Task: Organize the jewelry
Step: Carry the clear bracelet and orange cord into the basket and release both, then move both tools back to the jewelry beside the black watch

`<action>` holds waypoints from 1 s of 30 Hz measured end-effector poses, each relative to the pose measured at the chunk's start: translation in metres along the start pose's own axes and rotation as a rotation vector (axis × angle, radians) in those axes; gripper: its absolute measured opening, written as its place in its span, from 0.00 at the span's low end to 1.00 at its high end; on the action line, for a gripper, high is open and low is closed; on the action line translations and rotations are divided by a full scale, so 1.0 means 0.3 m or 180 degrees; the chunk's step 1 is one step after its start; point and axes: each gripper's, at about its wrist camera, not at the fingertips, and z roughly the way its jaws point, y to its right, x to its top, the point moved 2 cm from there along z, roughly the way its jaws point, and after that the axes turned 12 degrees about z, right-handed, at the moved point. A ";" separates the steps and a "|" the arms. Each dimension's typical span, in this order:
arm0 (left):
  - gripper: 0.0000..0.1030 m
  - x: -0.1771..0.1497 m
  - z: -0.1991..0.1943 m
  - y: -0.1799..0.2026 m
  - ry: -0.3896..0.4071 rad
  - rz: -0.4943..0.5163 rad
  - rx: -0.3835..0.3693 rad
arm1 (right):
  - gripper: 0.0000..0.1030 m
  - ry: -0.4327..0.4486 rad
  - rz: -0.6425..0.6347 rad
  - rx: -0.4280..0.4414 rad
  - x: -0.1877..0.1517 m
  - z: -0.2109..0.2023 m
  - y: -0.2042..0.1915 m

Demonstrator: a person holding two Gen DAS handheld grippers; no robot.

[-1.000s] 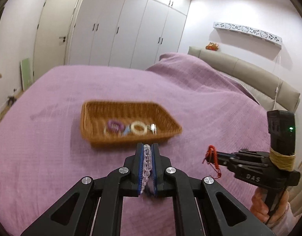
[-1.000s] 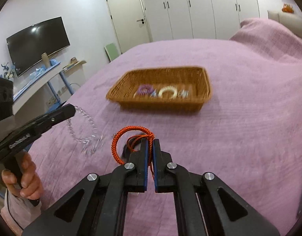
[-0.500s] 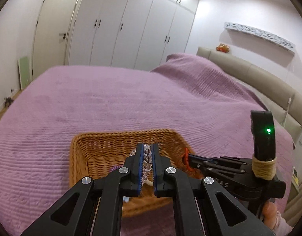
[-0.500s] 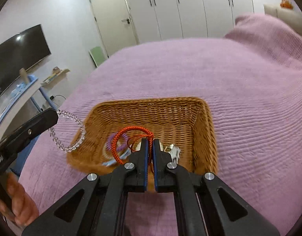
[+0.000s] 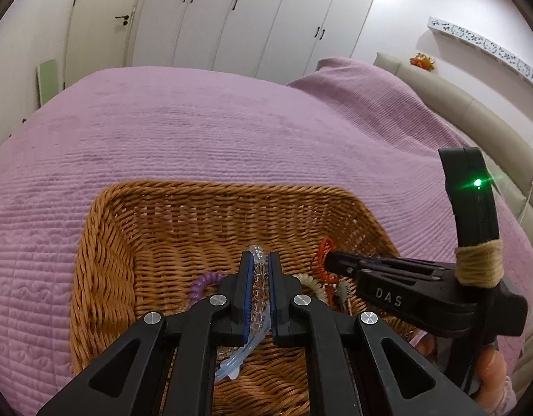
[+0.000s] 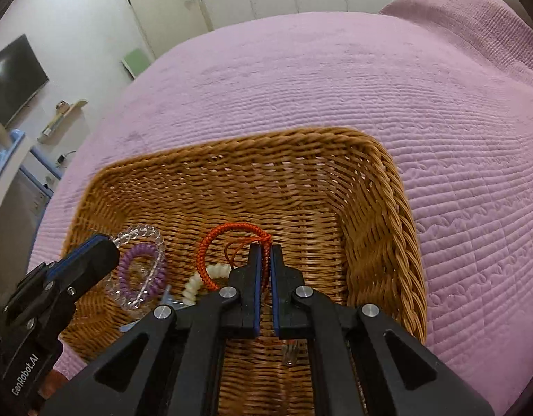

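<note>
Nearest of all, the left gripper [image 5: 259, 277] has its blue-padded jaws clamped on a clear glass-bead bracelet [image 5: 258, 287], whose loop hangs free inside the near left part of the woven brown wicker basket [image 6: 387, 208]; the right wrist view shows the beads draped over a purple spiral coil band [image 6: 141, 270] on the basket floor, so the bracelet looks low enough to be let go without falling far. Just to its right, the right gripper [image 6: 263, 270] pinches the knotted tail of an orange-red braided cord bracelet [image 6: 228, 235]. Its jaws have just been opening a little, with the cord between them and the pads not yet clear of it, which suggests the release is only beginning. The cord loop stands tilted over a cream beaded bracelet [image 6: 200, 280], and whether it touches that bracelet I cannot tell. A pale blue translucent piece [image 5: 235, 360] lies under the left gripper on the near floor. Both pieces are held by one edge, probably so that each loop hangs open and drops flat among the others. The far half of the basket is bare weave. Beyond its far rim, the purple quilted bedspread [image 5: 232, 121] runs back to white wardrobe doors [image 5: 232, 17] on the far wall.
</note>
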 end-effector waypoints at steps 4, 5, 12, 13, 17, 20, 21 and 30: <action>0.43 0.002 -0.034 0.011 -0.0002 0.0017 -0.0012 | 0.29 0.0047 0.0089 0.0179 0.000 -0.032 0.025; 0.61 -0.001 -0.053 0.010 0.0034 0.0010 0.0004 | 0.43 0.0093 0.0116 0.0220 -0.005 -0.052 0.032; 0.64 0.006 -0.309 0.043 0.0455 0.0007 -0.0065 | 0.47 0.0356 0.0187 0.0600 -0.054 -0.270 0.054; 0.64 0.006 -0.366 0.049 0.0537 0.0000 -0.0090 | 0.47 0.0425 0.0140 0.0640 -0.079 -0.324 0.050; 0.64 -0.011 -0.580 0.065 0.0806 0.0008 -0.0213 | 0.47 0.0652 -0.0096 0.0624 -0.174 -0.493 0.011; 0.64 -0.042 -0.733 0.080 0.0955 0.0042 -0.0202 | 0.49 0.0774 -0.0231 0.0643 -0.254 -0.603 -0.017; 0.64 -0.056 -0.780 0.083 0.0999 0.0053 -0.0195 | 0.50 0.0812 -0.0285 0.0650 -0.291 -0.643 -0.027; 0.65 -0.247 -1.081 0.104 0.1168 0.0071 -0.0075 | 0.50 0.0881 -0.0432 0.0731 -0.519 -0.813 -0.043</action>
